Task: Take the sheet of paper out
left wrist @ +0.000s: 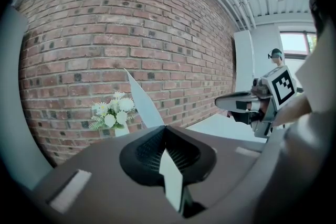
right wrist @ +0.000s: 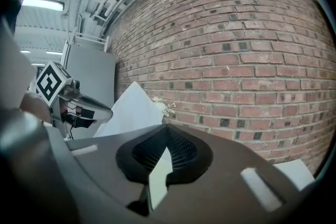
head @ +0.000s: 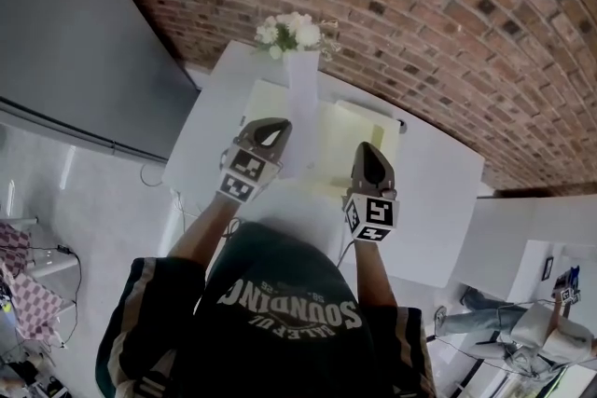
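Observation:
A white sheet of paper [head: 301, 102] stands up from a pale yellow folder [head: 347, 128] that lies on the white table [head: 438, 186]. My left gripper [head: 271, 129] is shut on the sheet's lower edge. In the left gripper view the sheet [left wrist: 143, 101] rises past the closed jaws of the left gripper [left wrist: 165, 128]. My right gripper [head: 371, 150] sits to the right, shut on the folder's thin pale edge [right wrist: 157, 178], which shows between the closed jaws of the right gripper [right wrist: 167, 127]. From there the sheet [right wrist: 131, 110] and the left gripper [right wrist: 100, 107] appear at the left.
A vase of white flowers [head: 291, 33] stands at the table's far edge against the brick wall [head: 448, 23], just behind the sheet. A grey cabinet [head: 75, 42] is on the left. Another person [head: 485, 320] is on the floor at lower right.

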Tool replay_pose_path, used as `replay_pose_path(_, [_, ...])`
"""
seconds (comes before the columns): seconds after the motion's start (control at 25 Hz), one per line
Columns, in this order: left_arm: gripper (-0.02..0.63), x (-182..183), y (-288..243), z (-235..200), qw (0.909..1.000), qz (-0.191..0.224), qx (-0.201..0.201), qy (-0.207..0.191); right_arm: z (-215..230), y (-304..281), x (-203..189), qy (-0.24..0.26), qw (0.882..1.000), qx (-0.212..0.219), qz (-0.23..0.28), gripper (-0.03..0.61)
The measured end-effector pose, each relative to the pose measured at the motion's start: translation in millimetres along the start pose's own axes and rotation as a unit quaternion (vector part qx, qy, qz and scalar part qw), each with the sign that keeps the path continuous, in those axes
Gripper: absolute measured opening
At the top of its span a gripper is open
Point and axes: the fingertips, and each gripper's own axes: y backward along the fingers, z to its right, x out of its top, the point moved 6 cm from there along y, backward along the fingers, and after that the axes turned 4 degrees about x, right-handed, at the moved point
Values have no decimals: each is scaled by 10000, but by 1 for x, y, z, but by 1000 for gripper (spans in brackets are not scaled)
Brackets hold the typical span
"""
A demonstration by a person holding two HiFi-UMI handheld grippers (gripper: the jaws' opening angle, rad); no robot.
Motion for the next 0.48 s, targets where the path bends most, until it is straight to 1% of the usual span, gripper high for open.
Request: replay_pose_path(0.48, [11, -2, 1, -1, 9999, -24, -103, 12, -8, -10, -2, 29, 9999, 114, -50, -12])
